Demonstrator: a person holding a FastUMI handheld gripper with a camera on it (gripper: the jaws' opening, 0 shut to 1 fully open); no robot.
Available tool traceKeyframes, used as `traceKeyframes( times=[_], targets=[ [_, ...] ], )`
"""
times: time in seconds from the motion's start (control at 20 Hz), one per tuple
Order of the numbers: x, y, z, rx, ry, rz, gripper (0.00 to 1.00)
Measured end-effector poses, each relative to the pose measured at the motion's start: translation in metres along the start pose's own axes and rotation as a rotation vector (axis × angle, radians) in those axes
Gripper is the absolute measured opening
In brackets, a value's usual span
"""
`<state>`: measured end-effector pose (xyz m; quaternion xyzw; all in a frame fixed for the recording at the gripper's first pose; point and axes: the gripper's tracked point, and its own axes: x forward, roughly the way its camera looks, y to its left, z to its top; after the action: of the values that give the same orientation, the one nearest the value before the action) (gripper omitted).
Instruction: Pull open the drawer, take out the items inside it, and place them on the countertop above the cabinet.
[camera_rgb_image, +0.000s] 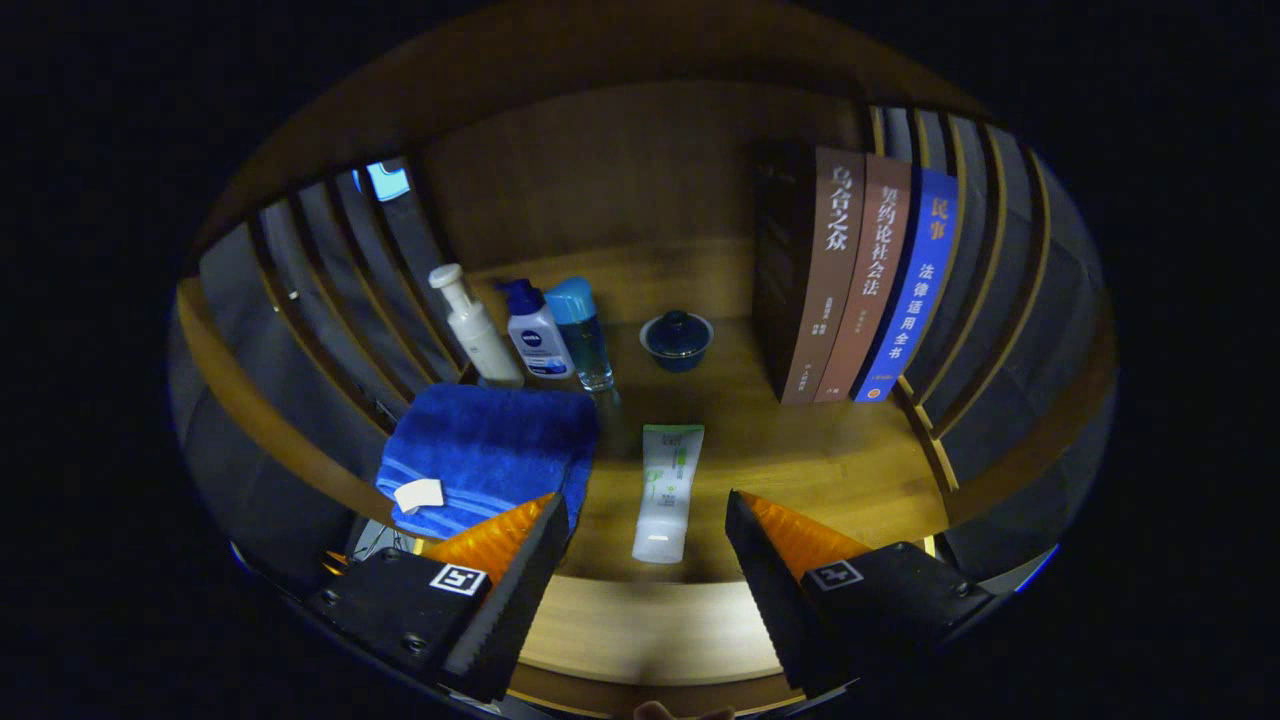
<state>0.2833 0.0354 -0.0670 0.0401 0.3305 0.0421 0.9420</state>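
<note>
Your gripper (645, 520) has its fingers spread wide, pinching nothing, above the near edge of the wooden countertop (800, 450). Ahead of your left finger lies a folded blue towel (490, 450). Behind it stand a white pump bottle (475, 325), a white lotion bottle (538, 332) and a clear bottle with a blue cap (582, 330). Between your fingers, just ahead, a white and green tube (668, 490) lies flat on the countertop. Beyond it sits a small dark blue lidded cup (677, 340). Further right, upright books (860, 280) lean against the slatted side.
</note>
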Motion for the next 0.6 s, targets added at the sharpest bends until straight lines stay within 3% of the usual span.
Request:
traceKeyframes(
  times=[0.6],
  targets=[
    [-0.151,0.032,-0.029,-0.029,-0.356,0.063,1.00]
  ],
)
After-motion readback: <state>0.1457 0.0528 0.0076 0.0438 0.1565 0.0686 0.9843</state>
